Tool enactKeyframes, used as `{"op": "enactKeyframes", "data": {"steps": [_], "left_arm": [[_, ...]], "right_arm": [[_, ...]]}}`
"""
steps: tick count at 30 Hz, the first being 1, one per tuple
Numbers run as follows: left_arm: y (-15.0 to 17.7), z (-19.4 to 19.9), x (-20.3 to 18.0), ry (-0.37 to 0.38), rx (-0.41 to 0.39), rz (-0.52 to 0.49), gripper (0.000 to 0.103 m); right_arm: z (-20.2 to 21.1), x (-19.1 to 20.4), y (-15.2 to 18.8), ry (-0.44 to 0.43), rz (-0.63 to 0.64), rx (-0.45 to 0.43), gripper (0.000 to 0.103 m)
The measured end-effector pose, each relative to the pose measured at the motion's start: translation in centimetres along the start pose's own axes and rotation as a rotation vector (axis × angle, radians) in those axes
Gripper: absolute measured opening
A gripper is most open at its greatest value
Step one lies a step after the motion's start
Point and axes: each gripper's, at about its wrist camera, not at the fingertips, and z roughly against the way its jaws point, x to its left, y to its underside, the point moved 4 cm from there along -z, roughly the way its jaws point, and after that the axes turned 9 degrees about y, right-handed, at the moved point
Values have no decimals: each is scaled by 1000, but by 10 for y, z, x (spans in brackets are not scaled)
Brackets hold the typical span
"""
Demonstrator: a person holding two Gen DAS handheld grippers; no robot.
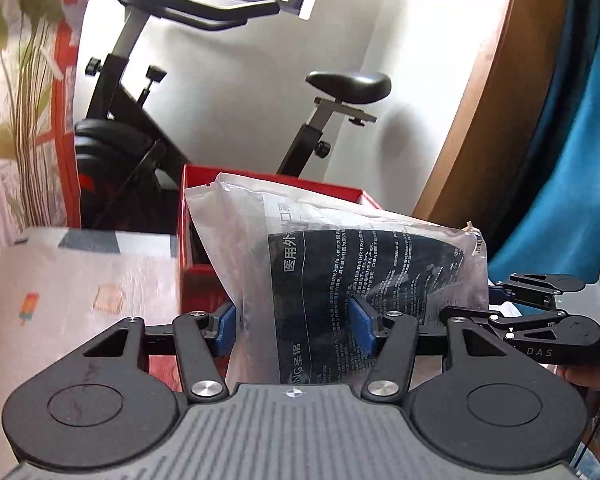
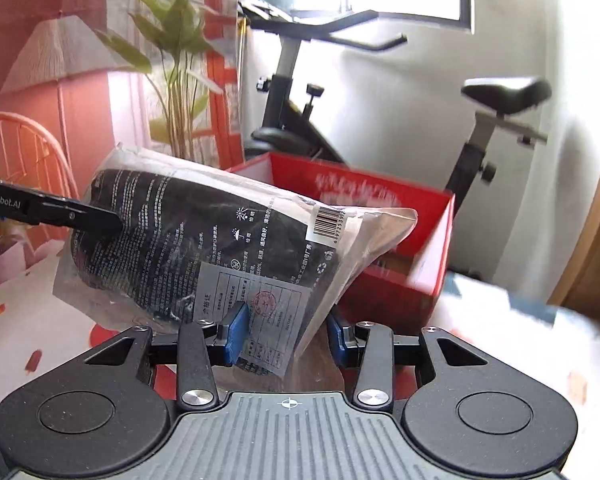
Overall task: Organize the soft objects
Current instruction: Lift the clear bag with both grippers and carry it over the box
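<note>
Low in the left wrist view, the left gripper [image 1: 294,326] has its blue pads [image 1: 360,326] pressed on both sides of a clear plastic pack of black face masks [image 1: 340,264], clamped on its lower end. In the right wrist view, the right gripper [image 2: 286,332] stands with its pads on either side of the pack's other end [image 2: 204,248], apparently gripping it too, though contact on the right pad is hard to tell. The pack is held in the air, its long axis running between the two grippers, the sealed top edge tilted toward the frame's upper left in the left view. Just behind it sits an open red box [image 2: 420,256] on a patterned surface [image 1: 80,280]. Farther back stand an exercise bike [image 1: 148,128] and a leafy plant [image 2: 172,60].
</note>
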Motion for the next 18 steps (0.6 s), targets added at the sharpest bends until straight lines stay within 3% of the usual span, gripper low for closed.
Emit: {"op": "enactKeyframes", "data": {"steps": [5,9,14,18], "left_arm": [[-49,-18,-9,-35,-83,-80,63],[-75,-46,-6,-66,-113,-88,64],[-81,-81,7,-107,-91,-53,64],[-73,-105,15,-117,-49,-42,64]], "right_arm": [[-2,-16,-47,71,56,-92,38],[-18,-28,-79,138,109,-143,38],[-54,-40,-98,202,149,-141,38],[-86,-45,-91,226,150,-101,38]]}}
